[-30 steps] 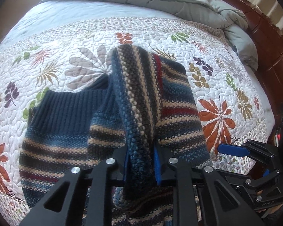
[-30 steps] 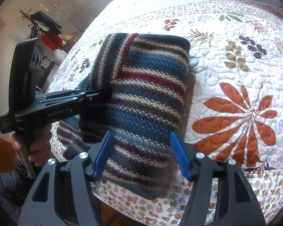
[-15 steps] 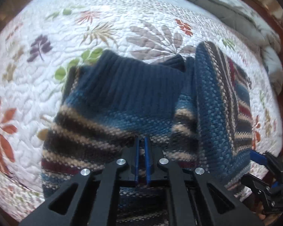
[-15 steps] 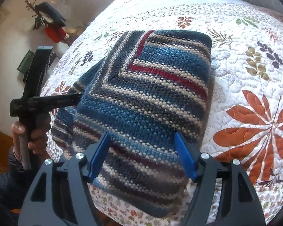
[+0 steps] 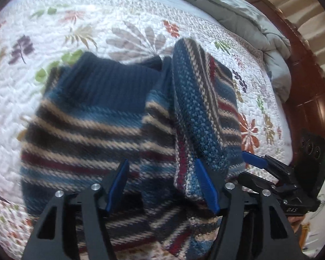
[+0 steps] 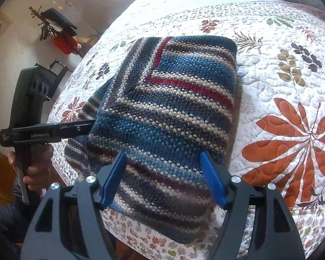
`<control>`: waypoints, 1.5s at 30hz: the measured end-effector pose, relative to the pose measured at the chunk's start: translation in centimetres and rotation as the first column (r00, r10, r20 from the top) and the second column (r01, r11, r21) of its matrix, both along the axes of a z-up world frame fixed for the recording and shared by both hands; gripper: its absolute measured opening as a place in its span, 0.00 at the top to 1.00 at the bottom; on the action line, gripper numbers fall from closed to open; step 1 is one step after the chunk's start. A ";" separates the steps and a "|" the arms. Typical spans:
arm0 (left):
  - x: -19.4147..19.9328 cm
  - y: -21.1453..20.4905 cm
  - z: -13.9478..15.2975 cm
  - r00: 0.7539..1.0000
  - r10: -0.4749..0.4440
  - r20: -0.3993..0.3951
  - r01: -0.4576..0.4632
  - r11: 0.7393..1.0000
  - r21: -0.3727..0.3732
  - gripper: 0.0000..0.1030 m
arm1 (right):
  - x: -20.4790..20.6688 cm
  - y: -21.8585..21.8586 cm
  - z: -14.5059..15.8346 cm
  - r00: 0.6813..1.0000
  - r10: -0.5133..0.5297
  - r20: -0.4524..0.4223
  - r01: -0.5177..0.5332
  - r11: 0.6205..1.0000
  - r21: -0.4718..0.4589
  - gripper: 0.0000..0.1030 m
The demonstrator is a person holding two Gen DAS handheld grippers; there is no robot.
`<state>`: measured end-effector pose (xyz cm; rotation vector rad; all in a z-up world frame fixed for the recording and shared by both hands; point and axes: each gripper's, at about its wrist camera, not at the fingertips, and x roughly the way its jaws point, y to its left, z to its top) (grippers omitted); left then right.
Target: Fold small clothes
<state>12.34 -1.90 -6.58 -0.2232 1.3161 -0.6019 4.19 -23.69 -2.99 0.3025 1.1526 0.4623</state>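
A small striped knit sweater (image 5: 93, 130) in blue, tan, grey and red lies on the floral quilt (image 5: 54, 36), its navy ribbed collar (image 5: 110, 82) facing away. Its right side is folded over into a thick flap (image 5: 201, 112). In the right wrist view the folded flap (image 6: 169, 112) fills the middle. My left gripper (image 5: 162, 186) is open, its jaws spread just above the sweater's near edge, holding nothing. My right gripper (image 6: 162, 177) is open and empty above the flap's near edge. It also shows in the left wrist view (image 5: 268, 171), at the sweater's right.
A grey comforter (image 5: 238, 15) is bunched at the far side of the bed. A dark wooden bed frame (image 5: 309, 99) runs along the right. In the right wrist view a red and black object (image 6: 60, 34) stands on the floor beyond the bed's left edge.
My left gripper, shut on the sweater's fold a second ago, let it drop, closed empty, and now stands open. The flap has settled flat. The right gripper stayed open.
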 end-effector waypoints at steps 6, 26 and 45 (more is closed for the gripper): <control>0.5 2.4 -0.4 0.996 0.074 -0.057 -0.082 0.985 -0.150 0.34 | -0.4 -0.2 0.2 1.000 0.000 0.005 0.000 1.000 0.011 0.31; 0.2 -0.7 -1.2 0.997 -0.074 -0.037 0.064 0.974 -0.217 0.25 | 0.2 0.9 -0.1 1.000 0.027 0.011 -0.026 0.999 -0.019 0.29; 0.2 3.6 8.2 0.980 0.077 0.186 -0.067 0.996 -0.057 0.72 | -1.0 -0.6 2.7 0.999 0.013 0.041 -0.014 1.000 0.013 0.30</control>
